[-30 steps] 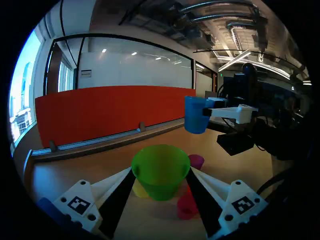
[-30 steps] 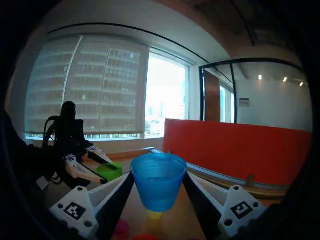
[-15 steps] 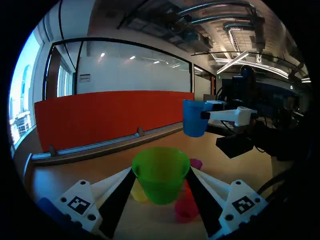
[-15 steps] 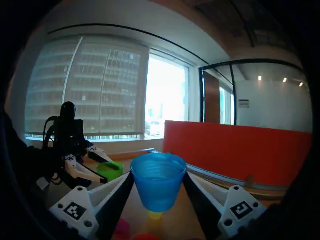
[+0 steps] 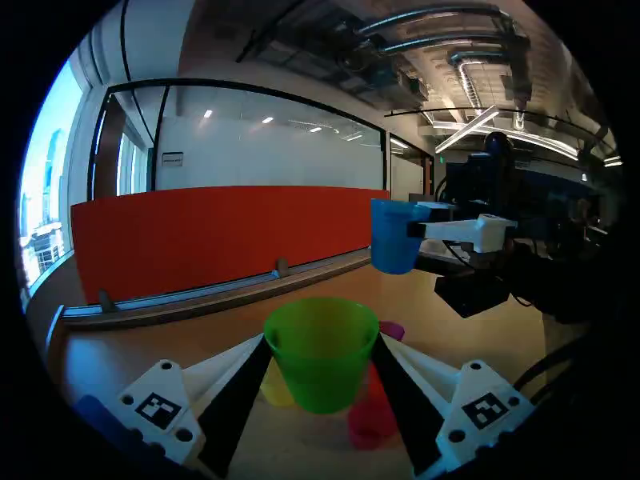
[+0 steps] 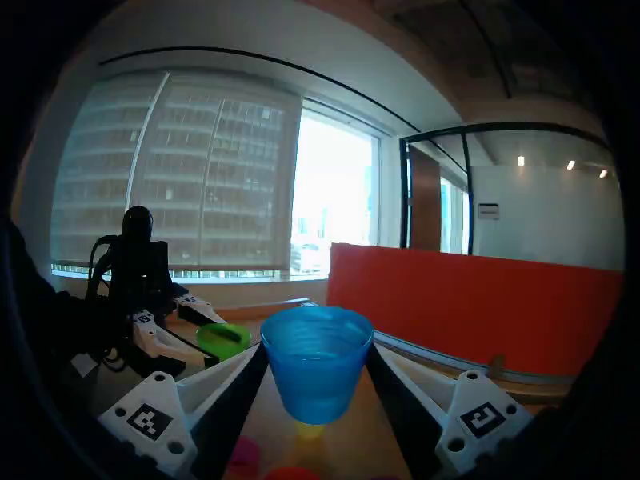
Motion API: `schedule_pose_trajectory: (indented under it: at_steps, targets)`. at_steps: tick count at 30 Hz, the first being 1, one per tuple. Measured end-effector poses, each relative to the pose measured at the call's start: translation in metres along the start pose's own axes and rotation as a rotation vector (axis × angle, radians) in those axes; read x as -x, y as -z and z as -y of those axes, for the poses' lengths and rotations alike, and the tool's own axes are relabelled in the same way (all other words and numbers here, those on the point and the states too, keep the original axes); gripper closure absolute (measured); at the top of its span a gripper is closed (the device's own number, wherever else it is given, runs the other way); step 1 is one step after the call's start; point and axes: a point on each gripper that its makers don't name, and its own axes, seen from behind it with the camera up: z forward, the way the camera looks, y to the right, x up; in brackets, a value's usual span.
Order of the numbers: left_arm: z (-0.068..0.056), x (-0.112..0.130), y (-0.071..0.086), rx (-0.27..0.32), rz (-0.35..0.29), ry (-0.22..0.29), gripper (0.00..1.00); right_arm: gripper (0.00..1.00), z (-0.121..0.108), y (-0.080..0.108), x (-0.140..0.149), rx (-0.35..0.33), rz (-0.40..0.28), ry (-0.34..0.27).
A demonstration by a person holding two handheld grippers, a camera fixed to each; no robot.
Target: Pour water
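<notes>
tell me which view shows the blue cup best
The right gripper view: the blue cup sits close and centred between the right tongs, its open rim visible. The left gripper view shows it farther off, smaller and side-on, held up above the table.

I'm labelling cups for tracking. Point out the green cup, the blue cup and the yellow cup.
green cup (image 5: 322, 360): left gripper view, front of its wall.
blue cup (image 6: 317, 376): right gripper view, front of its wall.
yellow cup (image 5: 276, 392): left gripper view, the side showing beside the green cup.
</notes>
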Motion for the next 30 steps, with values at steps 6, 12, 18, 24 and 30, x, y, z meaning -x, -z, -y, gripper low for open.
schedule_pose_trajectory:
  at_steps: [6,12,18,24,30]
  targets:
    - [-0.006,-0.004,0.002,0.022,-0.015,0.016,0.14,0.11,0.001,0.004,-0.007,-0.005,-0.007,0.002]
    - [-0.015,-0.002,0.003,0.051,-0.017,0.012,0.14,0.11,0.004,0.006,-0.008,-0.018,0.006,0.023]
    - [-0.026,0.003,0.001,0.086,-0.013,0.013,0.14,0.11,0.009,0.007,-0.009,-0.034,0.009,0.055]
    - [-0.040,0.007,0.002,0.129,-0.011,0.012,0.14,0.11,0.012,0.009,-0.013,-0.044,0.011,0.091]
    - [-0.054,0.012,0.003,0.161,-0.007,0.000,0.14,0.11,0.019,0.011,-0.021,-0.058,0.000,0.141]
